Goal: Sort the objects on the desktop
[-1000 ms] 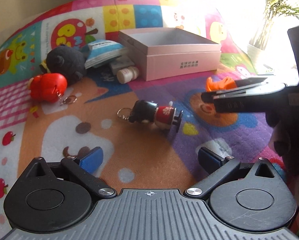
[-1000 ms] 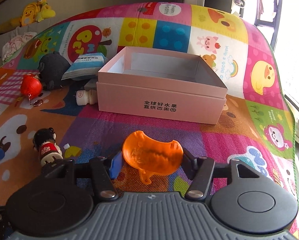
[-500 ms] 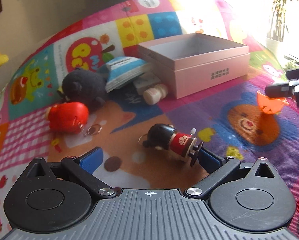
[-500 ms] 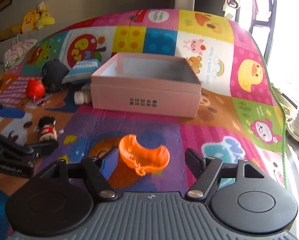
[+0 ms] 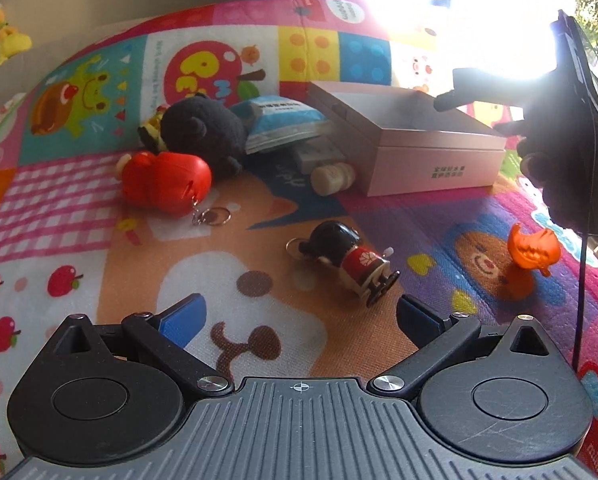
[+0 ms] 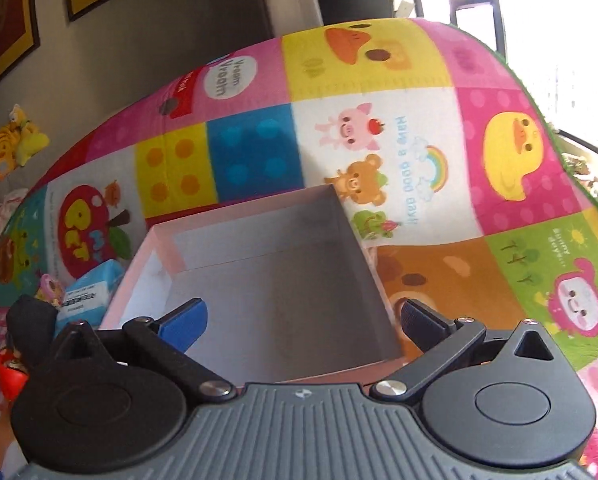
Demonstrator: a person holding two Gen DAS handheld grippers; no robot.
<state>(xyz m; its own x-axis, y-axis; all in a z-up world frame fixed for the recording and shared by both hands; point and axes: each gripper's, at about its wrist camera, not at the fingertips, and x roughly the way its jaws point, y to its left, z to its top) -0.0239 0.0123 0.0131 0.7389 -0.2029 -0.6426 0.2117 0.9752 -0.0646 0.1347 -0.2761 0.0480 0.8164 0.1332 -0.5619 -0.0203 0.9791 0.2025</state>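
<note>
A: Right hand-held gripper [image 6: 301, 322] is opening, nothing between its jaws; we dropped the orange toy [image 5: 533, 246] on the mat, outside the pink box [image 6: 259, 280].
B: Left hand-held gripper [image 5: 299, 316] spread, empty. Redo.

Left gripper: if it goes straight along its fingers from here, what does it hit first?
Most likely the little doll keychain, lying on the play mat just ahead of the open left gripper, nearer its right finger. Depth is unclear; it might meet the mat first.
</note>
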